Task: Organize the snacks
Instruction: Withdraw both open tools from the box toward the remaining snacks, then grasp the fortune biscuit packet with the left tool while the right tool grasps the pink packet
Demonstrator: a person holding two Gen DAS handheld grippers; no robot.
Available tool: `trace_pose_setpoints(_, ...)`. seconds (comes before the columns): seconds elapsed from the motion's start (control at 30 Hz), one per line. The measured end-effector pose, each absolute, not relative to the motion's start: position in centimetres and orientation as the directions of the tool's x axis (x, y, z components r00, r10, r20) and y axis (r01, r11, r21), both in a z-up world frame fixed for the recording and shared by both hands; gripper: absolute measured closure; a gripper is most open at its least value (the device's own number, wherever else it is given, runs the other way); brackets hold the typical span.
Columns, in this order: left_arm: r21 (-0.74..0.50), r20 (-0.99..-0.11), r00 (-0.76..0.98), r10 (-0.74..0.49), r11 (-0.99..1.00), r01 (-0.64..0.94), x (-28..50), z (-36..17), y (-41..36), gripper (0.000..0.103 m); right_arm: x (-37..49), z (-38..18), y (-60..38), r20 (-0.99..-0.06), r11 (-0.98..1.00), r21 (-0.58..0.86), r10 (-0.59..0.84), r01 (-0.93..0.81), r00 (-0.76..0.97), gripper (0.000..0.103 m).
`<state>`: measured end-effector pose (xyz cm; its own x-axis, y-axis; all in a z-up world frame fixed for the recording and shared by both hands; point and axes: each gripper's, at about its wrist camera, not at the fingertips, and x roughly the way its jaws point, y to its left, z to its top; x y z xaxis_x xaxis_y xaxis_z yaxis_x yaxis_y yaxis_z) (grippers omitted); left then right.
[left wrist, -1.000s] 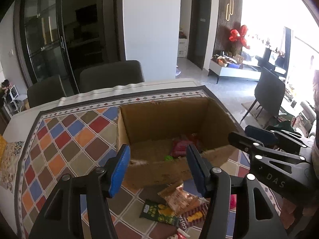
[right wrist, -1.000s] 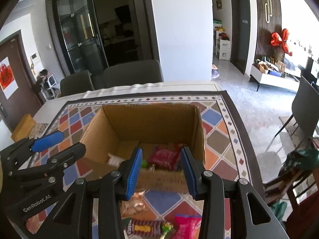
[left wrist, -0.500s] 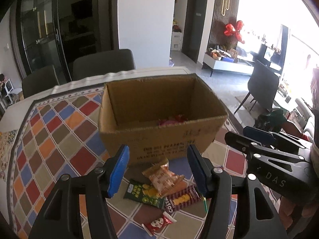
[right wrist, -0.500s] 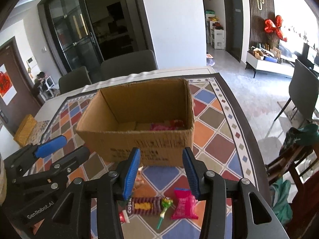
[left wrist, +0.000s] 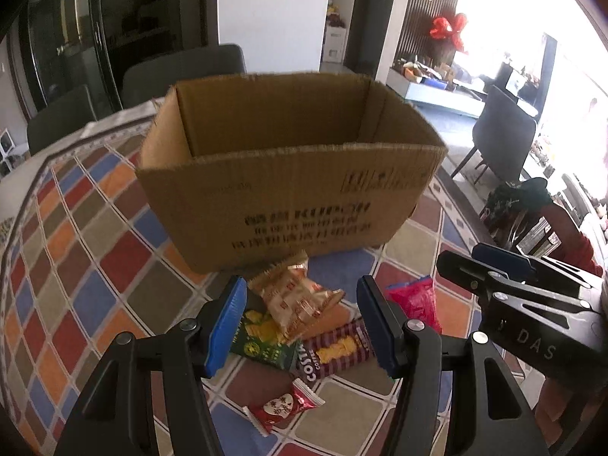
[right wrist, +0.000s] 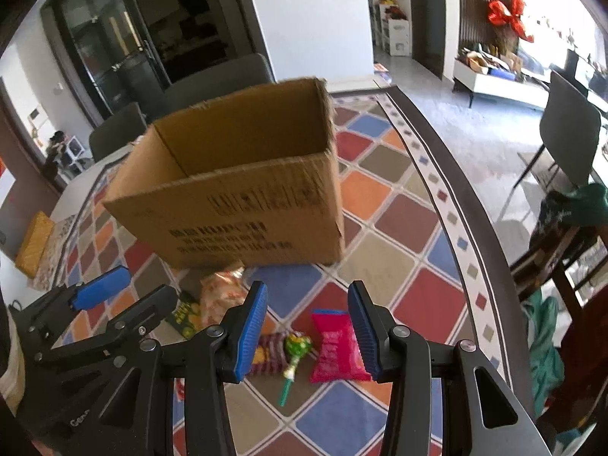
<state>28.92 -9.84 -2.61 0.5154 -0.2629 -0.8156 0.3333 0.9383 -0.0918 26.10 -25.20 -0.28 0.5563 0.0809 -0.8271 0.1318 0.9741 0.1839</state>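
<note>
desk (left wrist: pixel 95 250): covered with multicolour diamond-check cloth, carries everything below
cardboard box (left wrist: pixel 288 174): open top, upright, mid-desk, black print on near wall; inside not visible from either view
left gripper (left wrist: pixel 300 323): jaws open, blue pads apart, gripping nothing, poised over snack pile just in front of box
right gripper (right wrist: pixel 306 326): jaws open, gripping nothing, above pink pack and lollipop; seen at right edge of left wrist view
gold snack pack (left wrist: pixel 294 296): crinkled, on top of pile, top edge touching near box wall
green snack pack (left wrist: pixel 262 336): partly under gold pack, beside left pad
Costa Coffee pack (left wrist: pixel 334 349): dark striped, lying flat, overlaps green pack edge
pink pack (right wrist: pixel 336 345): flat on desk, right of pile, near right pad
lollipop (right wrist: pixel 294 353): green wrapper, stick pointing toward camera, between striped pack and pink pack
small red pack (left wrist: pixel 283 406): nearest camera, apart from pile, below Costa pack
</note>
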Motion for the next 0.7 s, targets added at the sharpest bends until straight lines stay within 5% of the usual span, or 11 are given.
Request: trace_pose_setpoints(0.7, -0.121, -0.866, 0.438, -0.242, 0.951, 0.286, 30.7, -8.2, -10.5, 0.043, 25.7, -7.2, -25.8, -0.903, 0.965, 0.179, 0.083, 0.194, 0.421, 0.058)
